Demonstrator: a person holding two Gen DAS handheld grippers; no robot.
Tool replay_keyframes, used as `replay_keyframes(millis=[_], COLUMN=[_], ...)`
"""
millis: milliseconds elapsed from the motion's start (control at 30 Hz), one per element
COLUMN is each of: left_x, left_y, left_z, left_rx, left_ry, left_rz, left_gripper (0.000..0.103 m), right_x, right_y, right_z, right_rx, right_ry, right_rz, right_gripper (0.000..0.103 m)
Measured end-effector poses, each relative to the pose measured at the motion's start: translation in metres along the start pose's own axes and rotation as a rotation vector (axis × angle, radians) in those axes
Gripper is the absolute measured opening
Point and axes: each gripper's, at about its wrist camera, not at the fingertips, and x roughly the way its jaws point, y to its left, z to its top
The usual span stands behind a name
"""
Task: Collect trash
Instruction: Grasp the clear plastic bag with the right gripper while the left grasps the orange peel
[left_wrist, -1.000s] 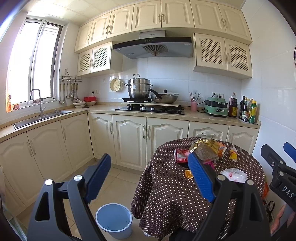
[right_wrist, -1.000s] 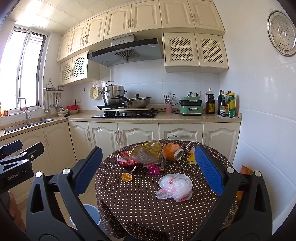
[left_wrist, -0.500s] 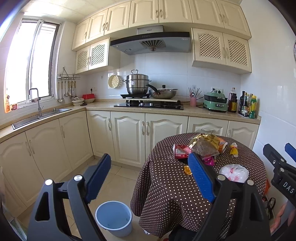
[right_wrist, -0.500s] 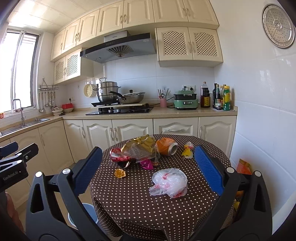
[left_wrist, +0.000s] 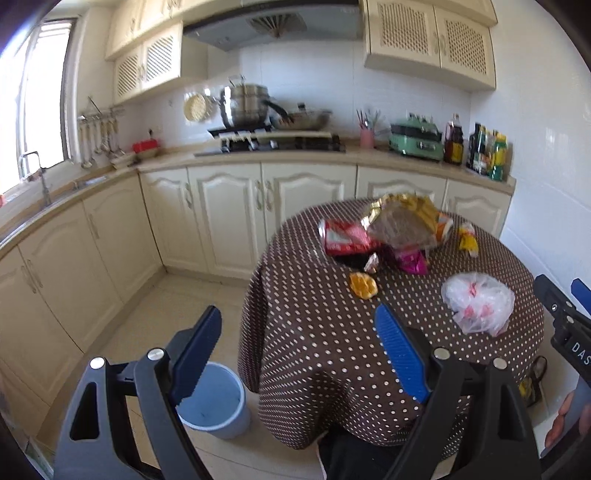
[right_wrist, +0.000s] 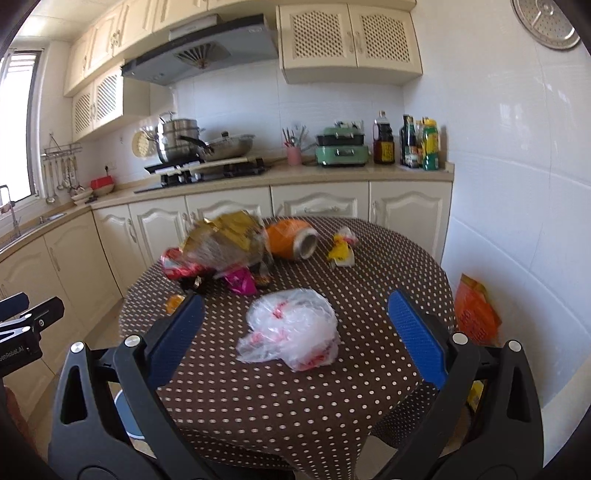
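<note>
Trash lies on a round table with a brown dotted cloth (left_wrist: 325, 332) (right_wrist: 369, 295). A crumpled clear plastic bag (right_wrist: 291, 328) (left_wrist: 478, 302) sits nearest. Behind it lie a gold and clear snack bag (right_wrist: 225, 240) (left_wrist: 402, 221), a red wrapper (left_wrist: 343, 238), a pink wrapper (right_wrist: 242, 282), an orange can on its side (right_wrist: 291, 240), a yellow wrapper (right_wrist: 341, 249) and an orange peel (left_wrist: 364, 284). My right gripper (right_wrist: 295, 332) is open, with the plastic bag seen between its fingers, beyond the tips. My left gripper (left_wrist: 299, 350) is open and empty over the table's left edge.
A blue bin (left_wrist: 216, 406) stands on the tiled floor left of the table. Cream cabinets and a counter with stove, pots (left_wrist: 245, 109) and bottles (right_wrist: 421, 144) run behind. An orange bag (right_wrist: 474, 314) leans against the white wall on the right.
Both grippers have moved forward and tilted down toward the table, so the trash looks larger and nearer. Both stay open and empty.
</note>
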Motion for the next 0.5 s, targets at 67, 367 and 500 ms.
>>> replay_keyframes(millis=[67, 367, 500], left_x=[0.016, 0.084, 0.109], left_y=[-0.006, -0.027, -0.028], left_z=[-0.003, -0.002, 0.001], left_rx=[0.012, 0.043, 0.029], left_ry=[0.027, 0.155, 0.201], left_rz=[-0.002, -0.049, -0.084], left_gripper=[0.084, 0.084, 0.084], right_x=[0.021, 0.104, 0.12], right_y=[-0.006, -0.007, -0.01], right_z=[-0.005, -0.014, -0.016], right_rx=[0.011, 0.01, 0.03], right_ry=[0.061, 0.277, 0.319], right_rz=[-0.007, 0.065, 0.117], right_gripper=[0.097, 0.097, 0.063])
